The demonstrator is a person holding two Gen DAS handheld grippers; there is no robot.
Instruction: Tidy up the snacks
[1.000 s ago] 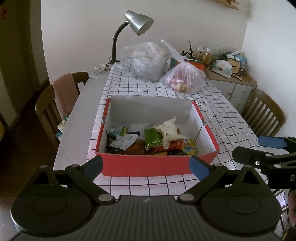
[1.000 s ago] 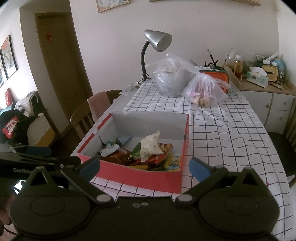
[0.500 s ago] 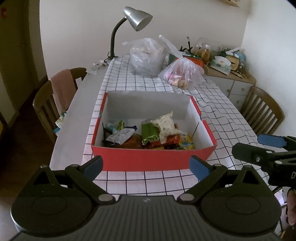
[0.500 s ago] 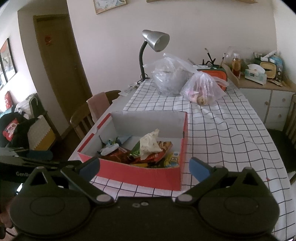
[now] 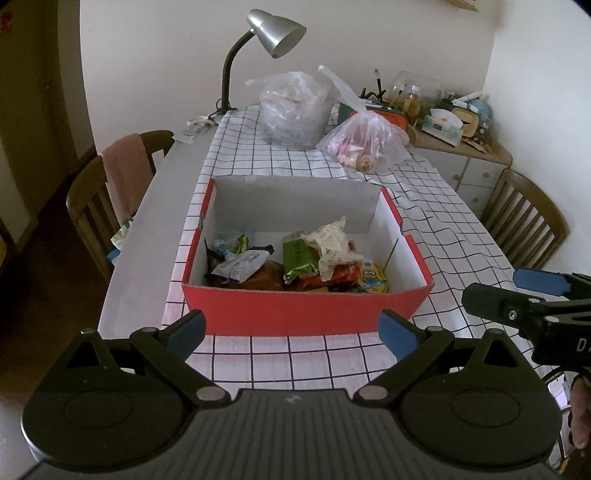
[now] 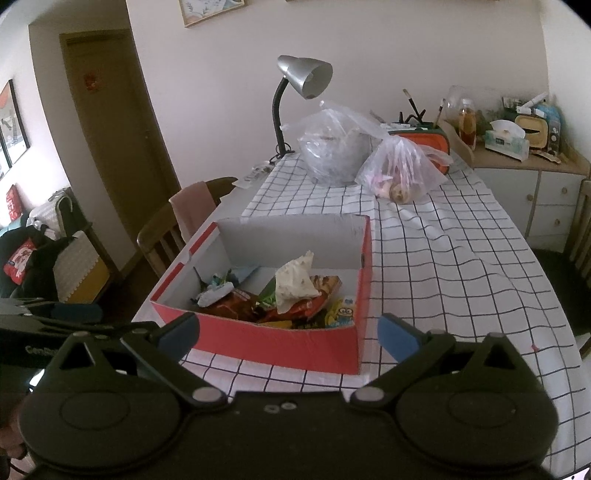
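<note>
A red cardboard box (image 5: 306, 312) (image 6: 273, 341) with white inner walls sits on the checked tablecloth, holding several snack packets: a green packet (image 5: 298, 258), a crumpled white wrapper (image 5: 332, 245) (image 6: 295, 282), a yellow cartoon packet (image 5: 373, 278) (image 6: 343, 314) and a silver pouch (image 5: 240, 264). My left gripper (image 5: 291, 328) is open in front of the box's near wall, nothing between its fingers. My right gripper (image 6: 288, 330) is open too, near the box's front right corner, empty. The right gripper (image 5: 532, 295) also shows at the right edge of the left wrist view.
Two clear plastic bags (image 5: 291, 107) (image 5: 365, 144) with food lie at the table's far end beside a silver desk lamp (image 5: 277, 33). Wooden chairs (image 5: 110, 192) (image 5: 528, 225) stand on both sides. A cluttered sideboard (image 6: 524, 162) is at the back right.
Both grippers have pulled back and risen a little, so the box sits lower and smaller in view. Neither has opened or shut. The snacks have not moved.
</note>
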